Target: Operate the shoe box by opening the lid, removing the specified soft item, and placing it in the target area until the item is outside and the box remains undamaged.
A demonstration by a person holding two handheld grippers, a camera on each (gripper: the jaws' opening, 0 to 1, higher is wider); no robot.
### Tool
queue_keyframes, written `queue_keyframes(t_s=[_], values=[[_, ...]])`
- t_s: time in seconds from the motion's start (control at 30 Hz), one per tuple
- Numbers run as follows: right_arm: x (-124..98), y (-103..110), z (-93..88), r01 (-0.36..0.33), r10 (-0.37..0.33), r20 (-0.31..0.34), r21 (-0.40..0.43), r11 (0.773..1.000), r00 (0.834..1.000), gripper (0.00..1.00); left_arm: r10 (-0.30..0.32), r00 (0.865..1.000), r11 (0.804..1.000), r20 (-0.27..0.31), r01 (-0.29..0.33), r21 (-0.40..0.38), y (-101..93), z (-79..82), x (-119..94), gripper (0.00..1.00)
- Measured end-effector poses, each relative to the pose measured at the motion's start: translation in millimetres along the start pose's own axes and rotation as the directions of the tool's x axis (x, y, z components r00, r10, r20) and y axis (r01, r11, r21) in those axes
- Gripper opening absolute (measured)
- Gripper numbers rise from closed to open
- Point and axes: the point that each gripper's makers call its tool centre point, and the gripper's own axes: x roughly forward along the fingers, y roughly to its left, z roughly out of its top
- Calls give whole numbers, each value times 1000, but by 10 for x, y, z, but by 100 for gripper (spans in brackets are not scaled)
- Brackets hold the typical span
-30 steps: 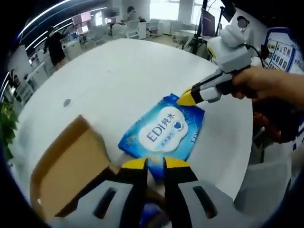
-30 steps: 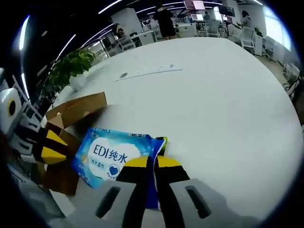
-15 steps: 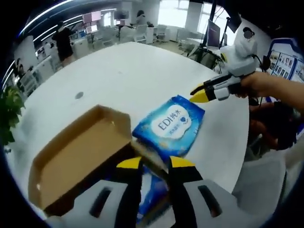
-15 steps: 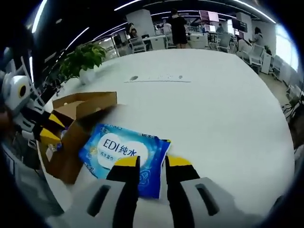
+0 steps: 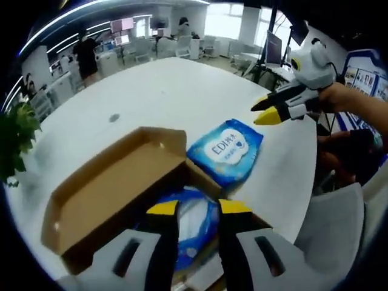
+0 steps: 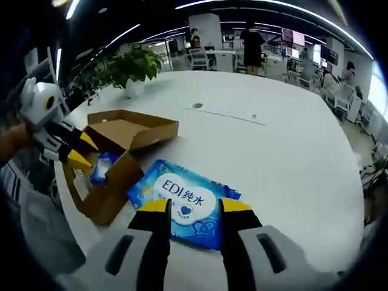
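Though its print is too blurred to read, another blue pack (image 6: 102, 168) lies inside the open shoe box (image 6: 121, 160); the wet-wipes pack (image 6: 183, 202) rests on the table (image 6: 285, 151); left gripper (image 5: 197, 208) and right gripper (image 6: 195, 206) both spread, empty.

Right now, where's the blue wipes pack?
The blue wipes pack lies flat on the white table, beside the open cardboard shoe box, just ahead of the open right gripper.
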Motion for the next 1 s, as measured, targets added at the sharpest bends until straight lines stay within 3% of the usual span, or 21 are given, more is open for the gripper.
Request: queue_keyframes(t_s=[0.2, 0.4, 0.67, 1.0], values=[[10, 290, 78, -58, 57, -16, -73, 996, 998, 32, -15, 1000, 999, -25, 16, 44, 66, -183, -48, 23], [55, 597, 169, -110, 105, -37, -179, 978, 994, 32, -64, 997, 993, -52, 68, 93, 113, -387, -76, 26], [191, 952, 314, -173, 166, -49, -255, 951, 985, 29, -130, 990, 976, -60, 138, 166, 162, -470, -61, 28], [424, 1365, 328, -253, 227, -111, -361, 898, 967, 27, -229, 970, 933, -83, 243, 265, 85, -470, 73, 28]])
